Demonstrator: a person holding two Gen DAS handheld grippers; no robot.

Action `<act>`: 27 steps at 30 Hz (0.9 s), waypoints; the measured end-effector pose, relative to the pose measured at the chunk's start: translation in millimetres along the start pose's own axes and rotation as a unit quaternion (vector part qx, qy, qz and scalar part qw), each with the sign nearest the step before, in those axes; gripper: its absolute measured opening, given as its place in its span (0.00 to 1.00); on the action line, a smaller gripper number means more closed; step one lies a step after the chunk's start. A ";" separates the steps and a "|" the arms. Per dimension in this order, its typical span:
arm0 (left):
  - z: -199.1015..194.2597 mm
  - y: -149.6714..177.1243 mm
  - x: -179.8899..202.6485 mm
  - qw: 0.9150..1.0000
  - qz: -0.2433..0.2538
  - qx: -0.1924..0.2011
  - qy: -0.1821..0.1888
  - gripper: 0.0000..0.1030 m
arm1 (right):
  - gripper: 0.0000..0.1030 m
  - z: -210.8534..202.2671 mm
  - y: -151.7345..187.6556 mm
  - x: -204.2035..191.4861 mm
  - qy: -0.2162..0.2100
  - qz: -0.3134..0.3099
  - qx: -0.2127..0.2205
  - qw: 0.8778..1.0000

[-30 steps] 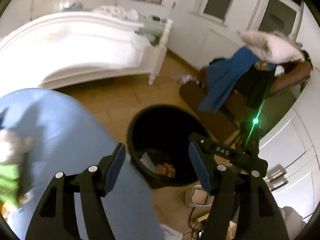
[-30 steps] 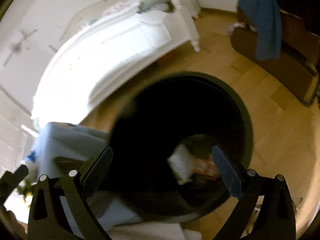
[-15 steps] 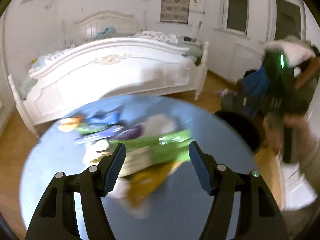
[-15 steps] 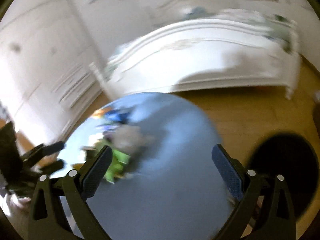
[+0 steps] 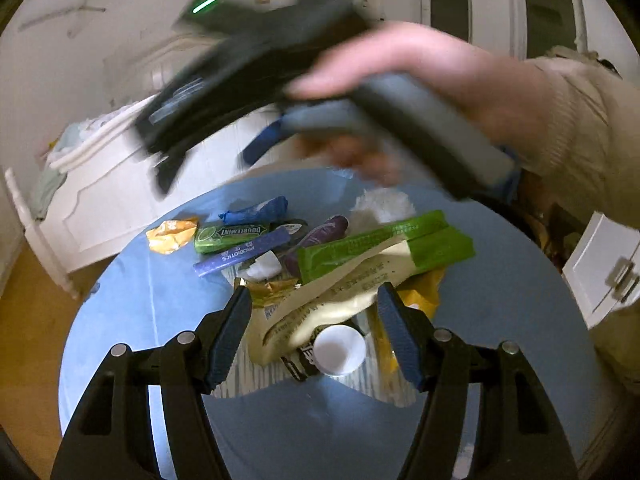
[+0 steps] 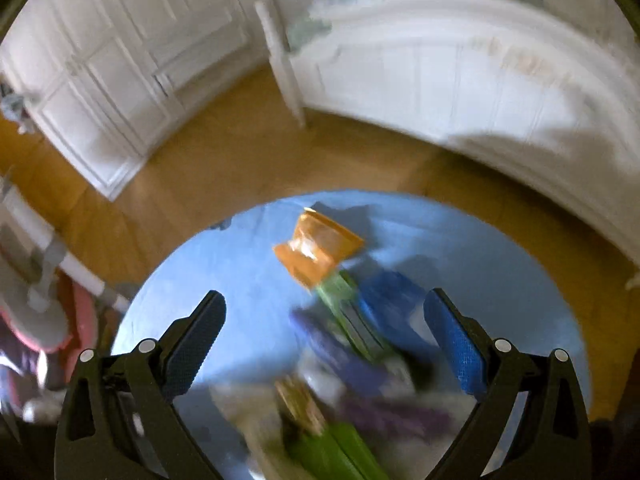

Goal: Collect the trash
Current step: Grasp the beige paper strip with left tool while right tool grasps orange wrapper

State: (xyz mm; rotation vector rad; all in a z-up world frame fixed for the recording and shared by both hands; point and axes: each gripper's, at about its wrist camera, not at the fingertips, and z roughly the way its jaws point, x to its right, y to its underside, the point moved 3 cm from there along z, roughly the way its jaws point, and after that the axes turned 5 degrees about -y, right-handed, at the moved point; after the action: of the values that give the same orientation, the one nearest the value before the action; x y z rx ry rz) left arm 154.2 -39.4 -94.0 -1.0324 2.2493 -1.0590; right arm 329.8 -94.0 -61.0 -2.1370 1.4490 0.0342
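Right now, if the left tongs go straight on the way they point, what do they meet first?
Probably the cream and green wrapper on the blue table, which lies between the open left tongs; the white cup sits just below. Depth is unclear.

Domestic bedroom: white carved bed [image 5: 120, 184] with rumpled bedding, white panelled wardrobe doors [image 6: 120, 60], wooden floor [image 6: 208, 168], round blue table [image 5: 120, 320] strewn with wrappers.

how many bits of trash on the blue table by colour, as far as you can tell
green: 2, DOUBLEMINT pack, big green pouch
orange: 1, wrapper
blue: 2, crumpled wrapper, PROBIOTICS stick
purple: 1, wrapper
white: 1, cup
total: 7 clear; more hidden in the pile
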 end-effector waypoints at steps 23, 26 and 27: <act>26.3 -12.6 18.3 0.990 0.117 -0.035 0.067 0.63 | 0.03 38.1 -3.1 7.0 0.065 -0.069 -0.062 0.994; 31.7 -12.6 16.1 0.991 0.104 -0.051 0.061 0.28 | 0.03 13.9 6.4 6.6 0.043 -0.057 -0.034 0.997; 35.7 -12.9 12.8 0.992 0.099 -0.056 0.046 0.20 | 0.03 4.1 10.9 5.5 0.037 -0.054 -0.024 0.998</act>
State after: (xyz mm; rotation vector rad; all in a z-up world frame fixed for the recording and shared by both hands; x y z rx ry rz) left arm 175.1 -71.2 -106.4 -0.7966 2.4511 -0.9225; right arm 323.8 -99.8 -70.8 -2.2748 1.3832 -0.0512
